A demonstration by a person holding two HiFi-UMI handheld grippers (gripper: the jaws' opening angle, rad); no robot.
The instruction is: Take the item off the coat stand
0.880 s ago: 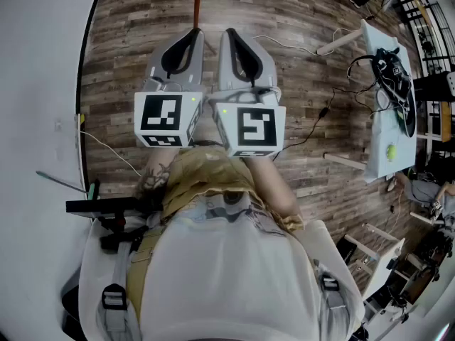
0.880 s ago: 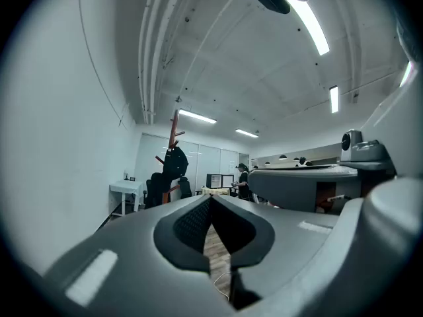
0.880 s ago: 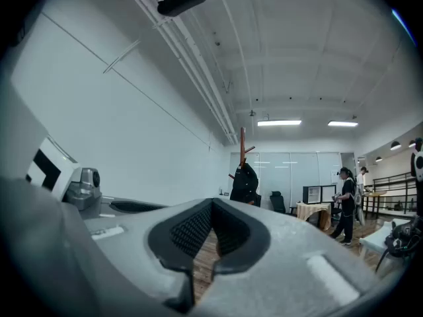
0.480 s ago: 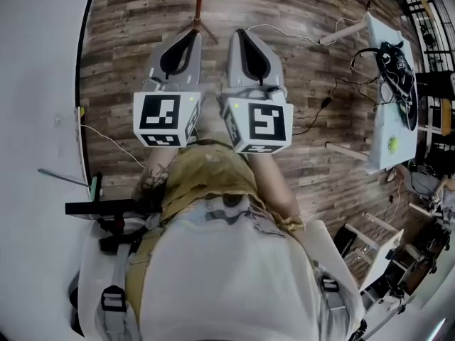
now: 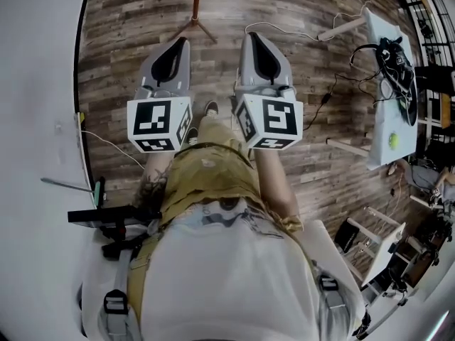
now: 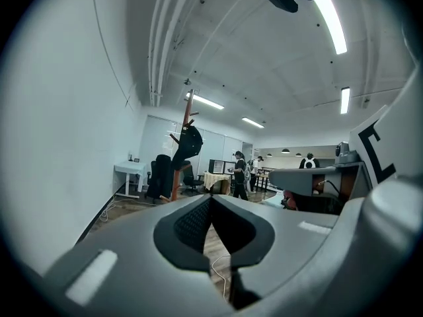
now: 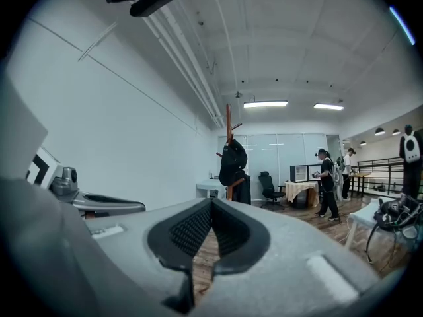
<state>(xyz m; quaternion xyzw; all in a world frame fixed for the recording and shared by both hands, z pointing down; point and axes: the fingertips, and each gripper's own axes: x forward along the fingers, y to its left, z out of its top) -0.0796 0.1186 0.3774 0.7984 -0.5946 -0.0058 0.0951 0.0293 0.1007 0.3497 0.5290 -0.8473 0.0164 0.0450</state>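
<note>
A wooden coat stand [image 7: 229, 132] rises some way ahead beside the white wall, with a black item [image 7: 232, 158] hanging on its pegs. The left gripper view shows the same coat stand [image 6: 178, 170] and black item [image 6: 189, 141] far off. From the head view only the coat stand's pole and feet [image 5: 197, 9] show, at the top. My left gripper [image 5: 173, 48] and right gripper [image 5: 261, 45] are held side by side at waist height, pointing toward it. Both are shut with nothing between the jaws, and both are well short of the stand.
A white table [image 5: 387, 84] with a headset and cables stands to the right, and cables trail over the wood floor [image 5: 313, 130]. The white wall [image 5: 39, 84] runs along the left. People [image 7: 325, 183], an office chair [image 7: 268, 189] and a white desk [image 6: 129, 170] stand beyond the stand.
Both grippers have shifted forward and slightly apart. The coat stand's feet have come further into the head view, so it is closer. The jaws have stayed shut.
</note>
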